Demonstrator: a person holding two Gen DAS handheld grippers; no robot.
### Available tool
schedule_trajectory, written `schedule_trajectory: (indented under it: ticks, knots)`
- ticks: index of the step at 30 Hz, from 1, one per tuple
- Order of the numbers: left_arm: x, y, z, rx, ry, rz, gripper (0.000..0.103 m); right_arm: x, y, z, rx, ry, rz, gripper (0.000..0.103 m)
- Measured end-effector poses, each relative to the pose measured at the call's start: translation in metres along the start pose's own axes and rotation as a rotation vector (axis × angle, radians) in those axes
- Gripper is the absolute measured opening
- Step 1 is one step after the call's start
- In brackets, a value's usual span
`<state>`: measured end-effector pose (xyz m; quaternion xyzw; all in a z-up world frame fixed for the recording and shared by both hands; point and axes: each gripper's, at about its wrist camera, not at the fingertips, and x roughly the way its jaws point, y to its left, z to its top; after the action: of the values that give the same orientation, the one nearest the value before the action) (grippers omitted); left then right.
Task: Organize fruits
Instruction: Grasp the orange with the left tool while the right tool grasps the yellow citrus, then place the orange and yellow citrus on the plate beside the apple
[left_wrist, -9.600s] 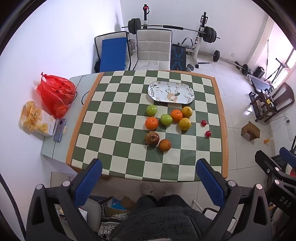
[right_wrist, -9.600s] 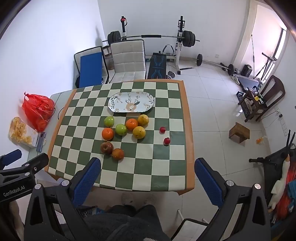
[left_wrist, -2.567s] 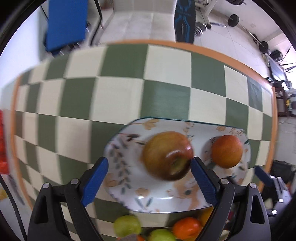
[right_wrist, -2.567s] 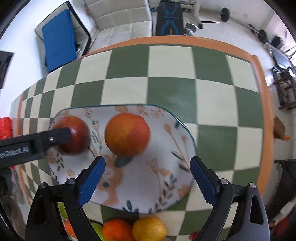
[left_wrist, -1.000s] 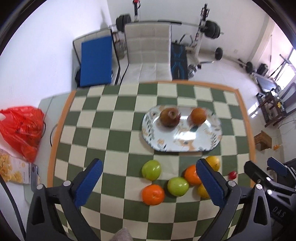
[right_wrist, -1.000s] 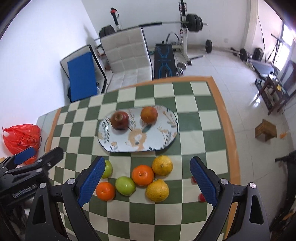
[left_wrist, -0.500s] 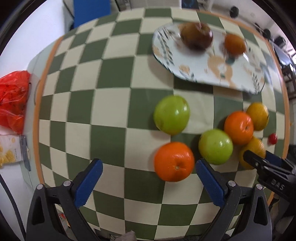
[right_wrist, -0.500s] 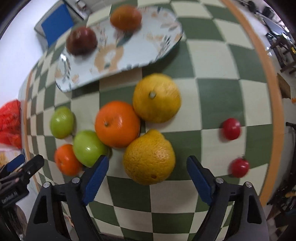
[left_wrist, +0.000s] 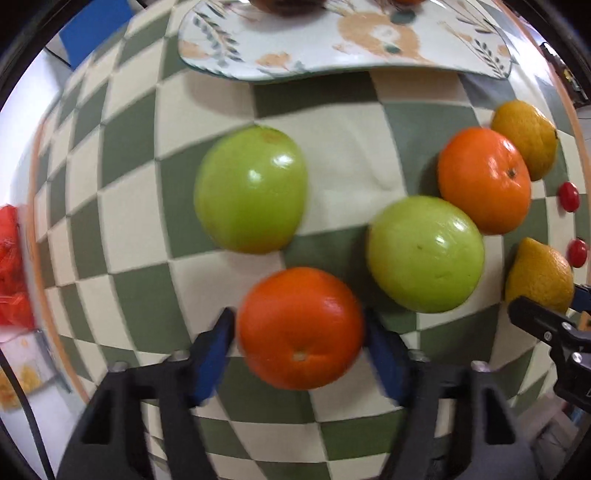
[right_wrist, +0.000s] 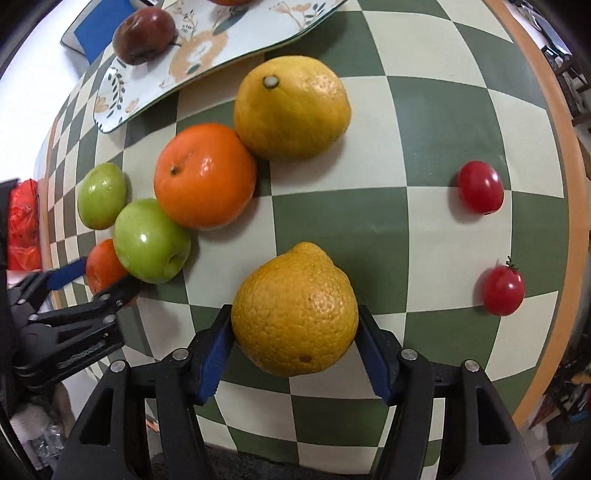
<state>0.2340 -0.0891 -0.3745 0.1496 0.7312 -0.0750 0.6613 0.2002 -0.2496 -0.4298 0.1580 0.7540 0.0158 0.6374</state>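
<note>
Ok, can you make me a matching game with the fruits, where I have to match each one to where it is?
Things:
1. round orange mandarin
2. bumpy yellow citrus fruit
3. dark red apple
4. two small red cherry tomatoes

Places:
A. on the oval floral plate
B. between the left gripper fingers
C. on the checkered table, near its right edge
D. between the right gripper fingers

Pairs: 1-B, 2-D, 3-A, 4-C
</note>
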Motion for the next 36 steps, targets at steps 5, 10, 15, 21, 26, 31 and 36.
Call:
schedule_trajectory:
  ticks: [5, 10, 15, 21, 26, 31, 36]
  knots:
    - [-0.003, -0.005, -0.025, -0.03, 0.002, -0.046, 0.062, 0.0, -0.004, 0.005, 0.036, 0.019, 0.029, 0.067]
    - [0.008, -0.003, -0.045, -0.107, 0.019, -0.069, 0.062, 0.001, -0.005, 0.005, 0.026, 0.025, 0.02, 0.067]
    - [0.007, 0.0, -0.049, -0.135, -0.003, -0.071, 0.062, 0.001, 0.006, 0.002, -0.025, 0.059, -0.009, 0.066]
    - [0.007, -0.005, -0.054, -0.133, -0.011, -0.065, 0.062, 0.003, 0.009, -0.008, -0.038, 0.078, -0.016, 0.066]
    - [0.0, 0.007, -0.044, -0.136, -0.015, -0.076, 0.062, -0.002, 0.008, -0.009, -0.05, 0.074, -0.027, 0.066]
    - [-0.04, 0.015, -0.041, -0.139, -0.082, -0.129, 0.062, -0.015, 0.01, -0.006, -0.019, 0.055, 0.026, 0.066]
    - [-0.106, 0.04, -0.004, -0.178, -0.196, -0.21, 0.062, -0.073, 0.017, 0.012, -0.019, -0.058, 0.106, 0.065]
